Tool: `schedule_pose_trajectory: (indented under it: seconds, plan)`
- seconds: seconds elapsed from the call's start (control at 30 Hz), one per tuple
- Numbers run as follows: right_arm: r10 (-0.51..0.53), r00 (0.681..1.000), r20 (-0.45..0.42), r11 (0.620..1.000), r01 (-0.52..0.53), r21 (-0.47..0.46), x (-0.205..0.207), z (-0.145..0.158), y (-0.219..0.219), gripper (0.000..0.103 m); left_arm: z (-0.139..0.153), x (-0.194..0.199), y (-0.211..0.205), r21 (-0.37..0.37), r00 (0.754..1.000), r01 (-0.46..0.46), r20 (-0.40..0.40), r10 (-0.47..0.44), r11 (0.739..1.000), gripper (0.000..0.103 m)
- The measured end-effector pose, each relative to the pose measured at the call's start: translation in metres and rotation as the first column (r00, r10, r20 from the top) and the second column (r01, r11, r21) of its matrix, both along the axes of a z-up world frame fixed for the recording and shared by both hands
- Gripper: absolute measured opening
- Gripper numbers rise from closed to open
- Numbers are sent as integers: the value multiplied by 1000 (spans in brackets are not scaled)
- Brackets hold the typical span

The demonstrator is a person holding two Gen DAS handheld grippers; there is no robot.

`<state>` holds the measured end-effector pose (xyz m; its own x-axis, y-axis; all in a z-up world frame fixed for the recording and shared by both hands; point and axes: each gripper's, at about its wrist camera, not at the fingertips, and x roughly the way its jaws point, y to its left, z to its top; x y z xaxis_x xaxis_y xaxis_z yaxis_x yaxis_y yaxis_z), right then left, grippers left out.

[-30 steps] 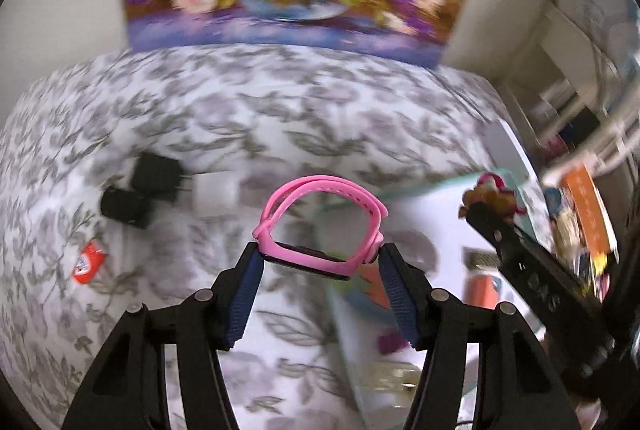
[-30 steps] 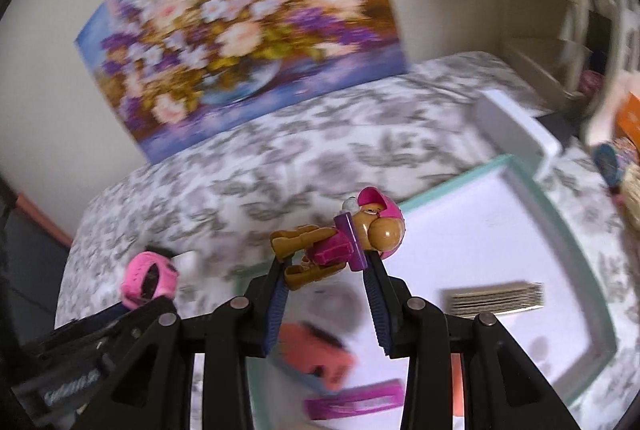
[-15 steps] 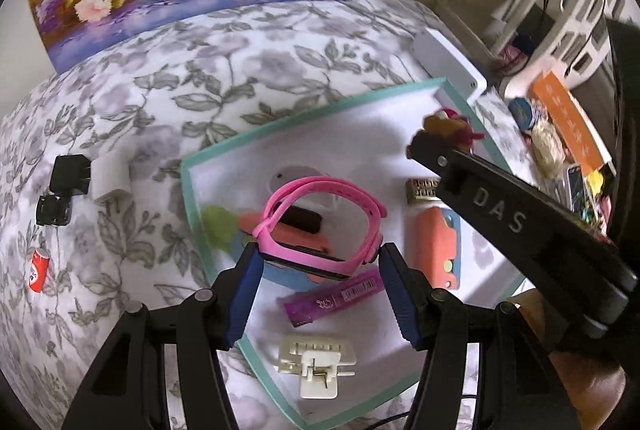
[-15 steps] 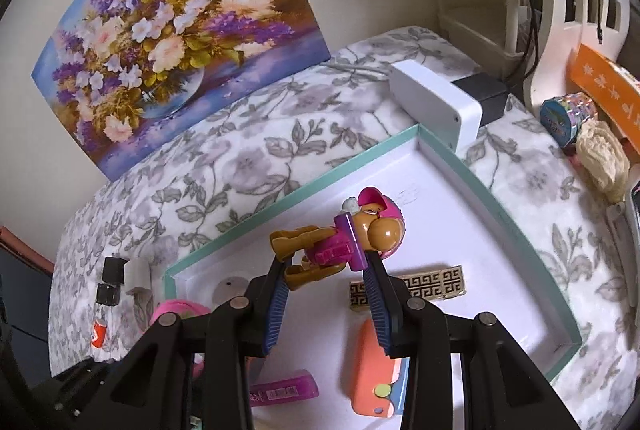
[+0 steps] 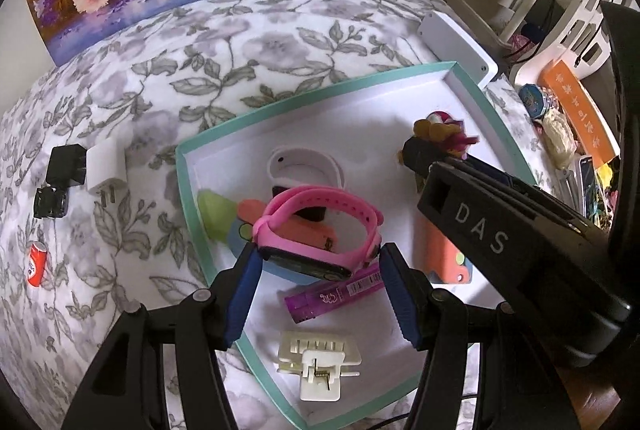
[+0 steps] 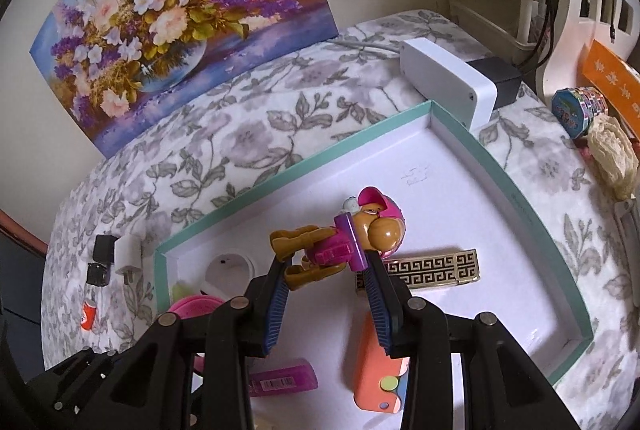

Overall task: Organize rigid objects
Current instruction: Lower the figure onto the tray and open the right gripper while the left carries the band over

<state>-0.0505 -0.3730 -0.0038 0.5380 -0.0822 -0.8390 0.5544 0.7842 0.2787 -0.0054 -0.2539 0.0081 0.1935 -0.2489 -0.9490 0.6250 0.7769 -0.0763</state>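
The left gripper (image 5: 316,270) pinches a pink rubber watch (image 5: 320,226). The right gripper (image 6: 326,270) pinches a small brown plastic toy dog (image 6: 344,242). Both hang over the white box with green rim (image 6: 304,161). Next, I think: lower them, then let go gently.

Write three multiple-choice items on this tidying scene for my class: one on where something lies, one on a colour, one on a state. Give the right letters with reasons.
1. Where does the small red can lie?
A. in the tray
B. on the floral cloth, outside the tray
C. on the white box

2. What colour is the tray's rim?
A. teal
B. red
C. black

3. What is the right gripper doing?
A. standing open and empty
B. gripping a purple tube
C. gripping a toy figure

Answers:
1 B: the red can lies on the floral cloth, left of the tray.
2 A: the rim is teal round a white floor.
3 C: the right gripper is shut on the toy figure.
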Motion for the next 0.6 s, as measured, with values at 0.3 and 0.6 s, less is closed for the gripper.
schedule_pose_trajectory:
  seconds: [0.3,0.6]
  plan:
    - [-20,1000,-10,1000,20,7,-3,-2,-2,58,5,4,5,0,1000,-28,-9,28,1000,68]
    - [-36,999,-16,999,36,5,-4,-1,1,81,12,36,49,-25,974,-223,-40,222,974,77]
